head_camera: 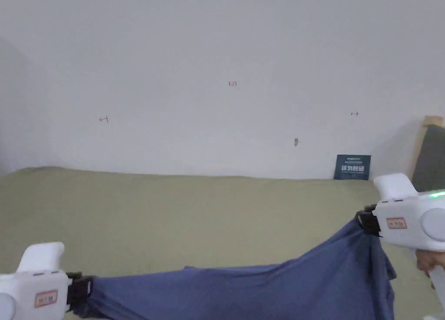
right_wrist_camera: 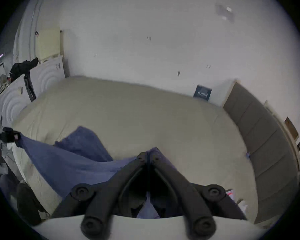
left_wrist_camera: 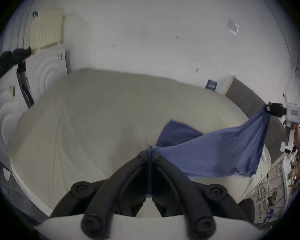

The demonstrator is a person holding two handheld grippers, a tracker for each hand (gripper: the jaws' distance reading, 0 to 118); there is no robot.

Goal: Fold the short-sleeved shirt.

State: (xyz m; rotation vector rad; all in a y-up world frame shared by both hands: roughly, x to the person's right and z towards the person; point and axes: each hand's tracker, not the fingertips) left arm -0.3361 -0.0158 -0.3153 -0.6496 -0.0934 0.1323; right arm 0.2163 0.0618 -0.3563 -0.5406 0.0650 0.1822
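Observation:
A blue short-sleeved shirt (head_camera: 260, 290) hangs stretched in the air between my two grippers, above the near edge of a bed. My left gripper (head_camera: 84, 290) is low at the left, jaws shut on one end of the shirt (left_wrist_camera: 206, 155). My right gripper (head_camera: 363, 223) is higher at the right, jaws shut on the other end of the shirt (right_wrist_camera: 68, 164). The left gripper view has my own jaws (left_wrist_camera: 150, 153) pinched on bunched cloth, and the right gripper (left_wrist_camera: 268, 109) far off. The right gripper view has my own jaws (right_wrist_camera: 148, 154) closed on the fabric. A sleeve droops toward the bed behind.
The bed with a beige sheet (head_camera: 174, 216) stretches ahead to a white wall. A grey padded headboard (head_camera: 430, 160) stands at the right, with a small dark blue sign (head_camera: 352, 167) against the wall. White panels (left_wrist_camera: 48, 70) and a dark tripod (left_wrist_camera: 22, 86) stand left of the bed.

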